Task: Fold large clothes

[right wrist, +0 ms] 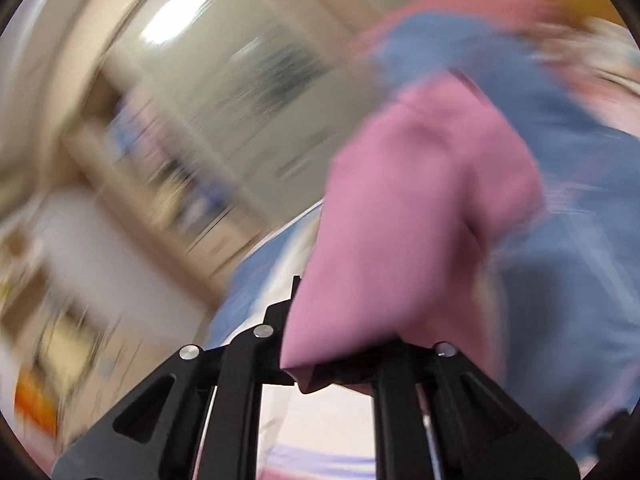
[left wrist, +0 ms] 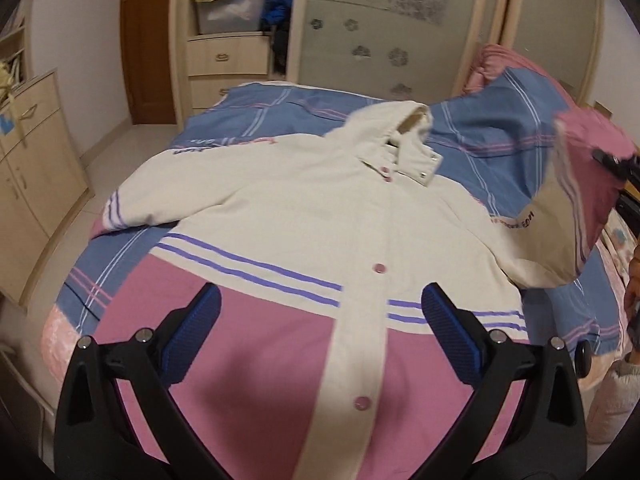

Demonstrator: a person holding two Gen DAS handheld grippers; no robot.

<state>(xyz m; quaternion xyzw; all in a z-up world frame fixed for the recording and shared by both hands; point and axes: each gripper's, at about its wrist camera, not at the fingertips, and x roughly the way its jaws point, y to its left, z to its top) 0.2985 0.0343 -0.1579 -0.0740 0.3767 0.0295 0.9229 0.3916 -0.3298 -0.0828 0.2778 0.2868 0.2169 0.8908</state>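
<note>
Jacket [left wrist: 312, 216]: laid flat, buttoned, on the bed [left wrist: 280, 104]. Sleeve [left wrist: 576, 204] at 3 o'clock is lifted, clamped by the right gripper [right wrist: 340, 364]. Left gripper [left wrist: 320, 320] is held spread, empty, at 6 o'clock. Folding is judged barely begun; other sleeve and body remain.

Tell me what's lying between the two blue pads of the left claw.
In the left wrist view, the jacket: its pink lower panel crossed by the cream button strip. The open left claw hovers over it.

Home bedroom: bed [left wrist: 248, 108], wardrobe [left wrist: 380, 20].
</note>
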